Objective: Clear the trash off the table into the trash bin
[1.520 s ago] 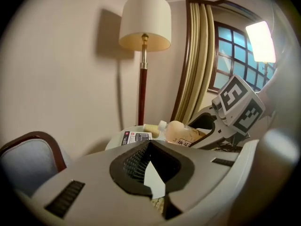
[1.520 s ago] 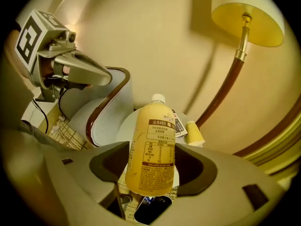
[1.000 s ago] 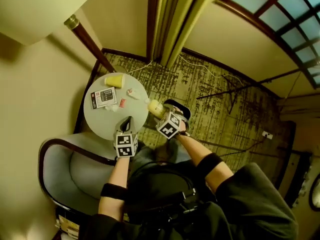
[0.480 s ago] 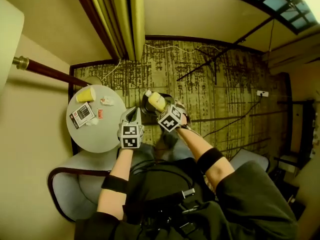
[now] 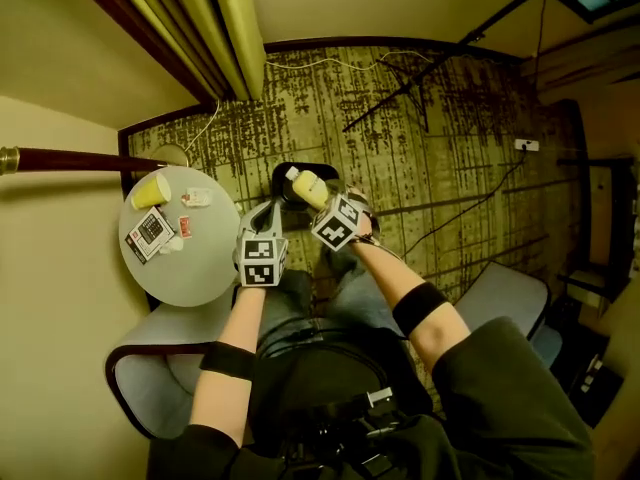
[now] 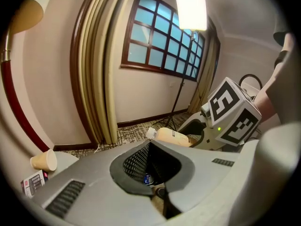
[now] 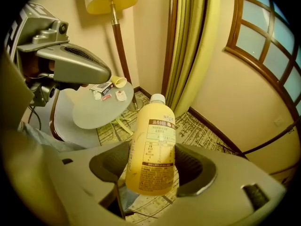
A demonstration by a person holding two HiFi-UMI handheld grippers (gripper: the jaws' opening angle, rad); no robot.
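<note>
My right gripper [image 7: 155,171] is clamped on the yellow bottle [image 7: 153,145]. My left gripper [image 6: 153,175] has its jaws together. Only the head view shows me the bottle over the black trash bin [image 5: 283,178], with a paper cup [image 5: 150,191] lying on the round table [image 5: 195,268] nearby.

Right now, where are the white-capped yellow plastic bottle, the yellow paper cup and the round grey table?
yellow plastic bottle [image 7: 157,135], right gripper view, label.
yellow paper cup [image 5: 150,191], head view, side wall.
round table [image 5: 195,268], head view, bare top.
</note>
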